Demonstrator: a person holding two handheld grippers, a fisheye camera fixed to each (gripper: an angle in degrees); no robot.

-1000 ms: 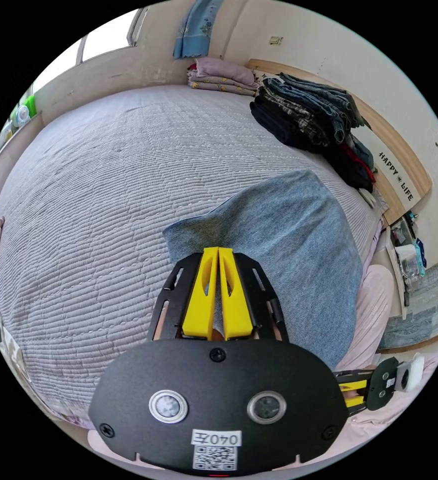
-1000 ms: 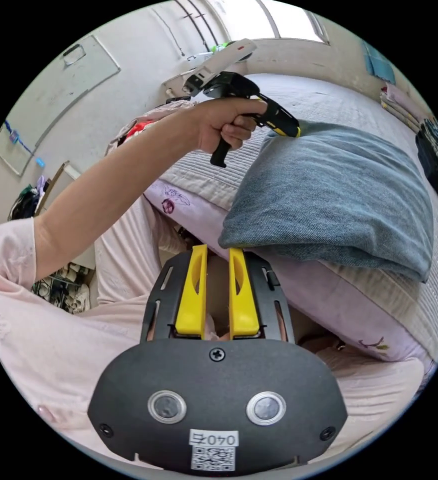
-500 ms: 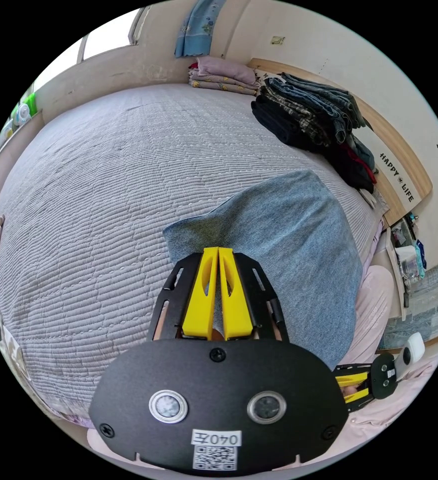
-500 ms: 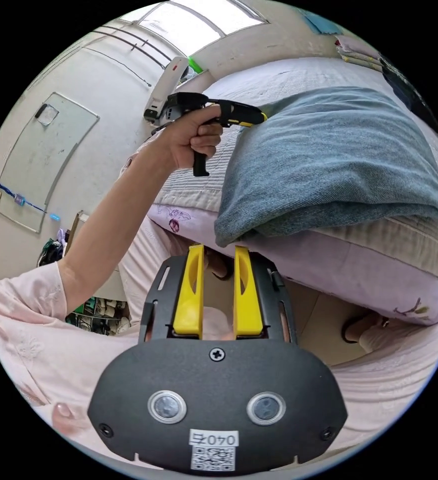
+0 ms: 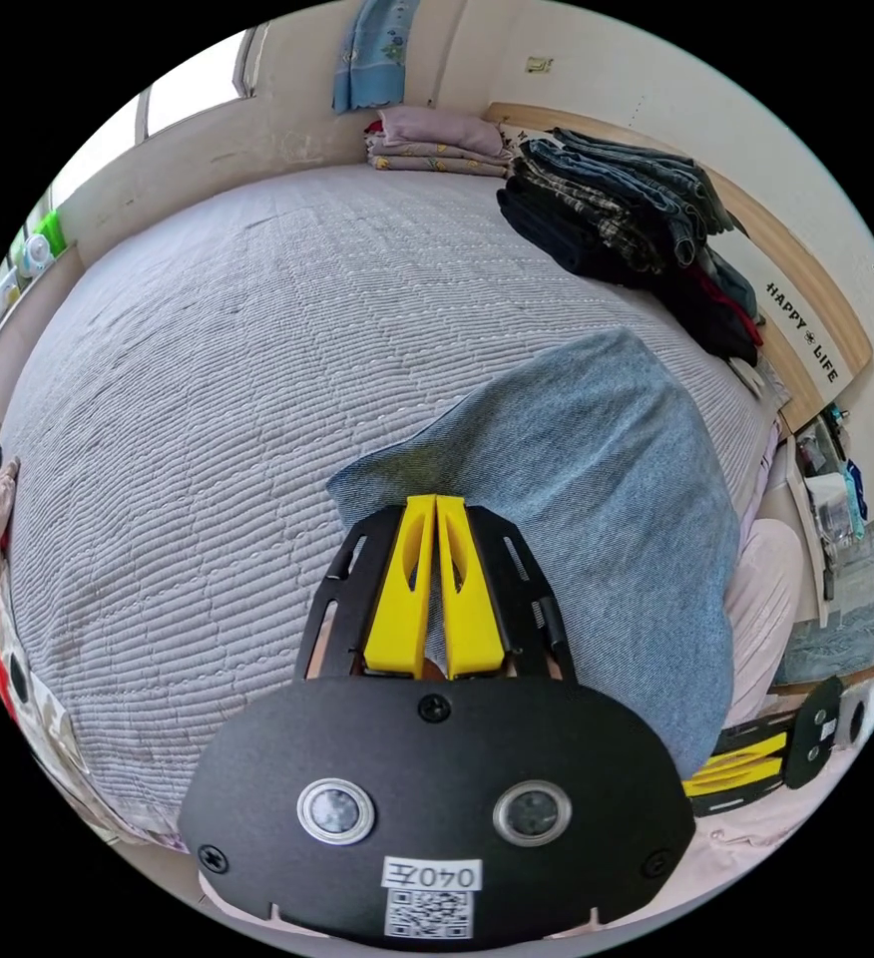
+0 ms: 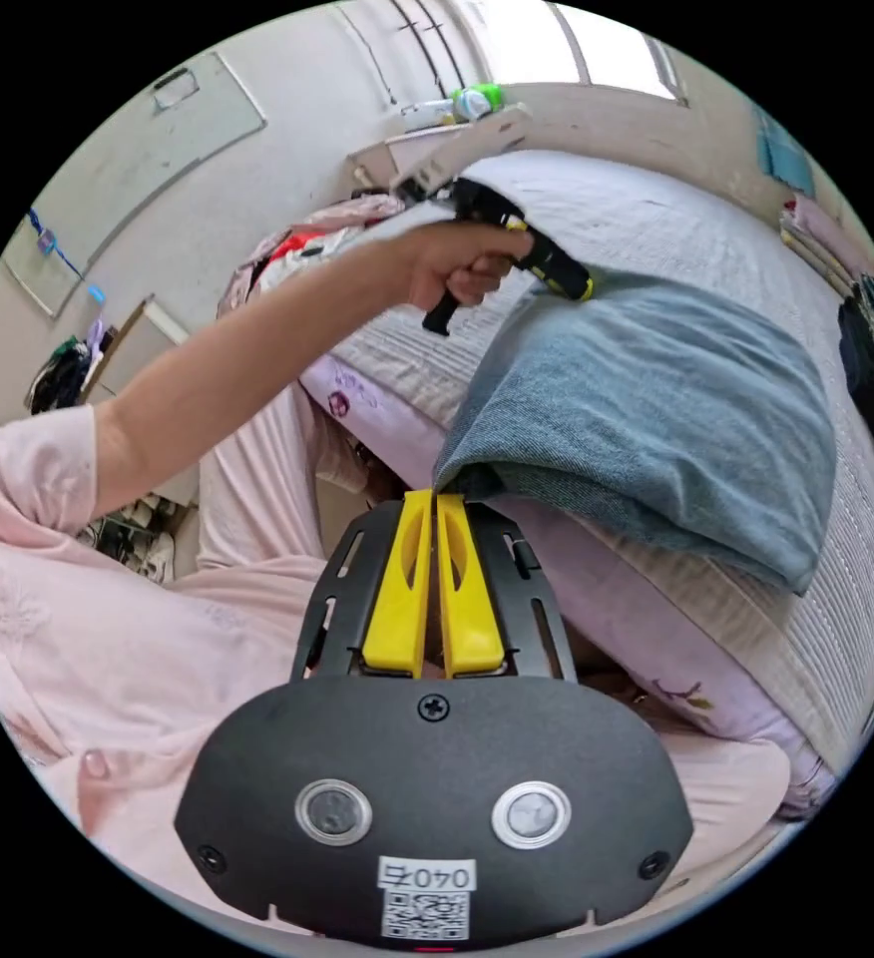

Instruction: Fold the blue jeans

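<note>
The blue jeans (image 5: 577, 479) lie folded into a thick pad near the edge of a grey quilted bed (image 5: 237, 379). My left gripper (image 5: 435, 501) is shut on the pad's corner, with denim running between its yellow jaws. In the right gripper view the jeans (image 6: 656, 399) overhang the bed's edge. My right gripper (image 6: 435, 497) is shut with its tips on the near corner. A hand holds the left gripper (image 6: 549, 267) at the far corner. The right gripper (image 5: 746, 768) sits under the jeans' near edge in the left gripper view.
A stack of folded dark clothes (image 5: 617, 220) and folded pink bedding (image 5: 437, 145) sit at the far end by the wooden headboard (image 5: 806, 319). The person in pink (image 6: 108, 639) stands close against the bed's side. Loose clothes (image 6: 287, 239) lie on the bed's far end.
My right gripper's jaws, open half a second ago, have shut at the jeans' near corner. The left gripper stays shut on its corner; both cameras shifted a little.
</note>
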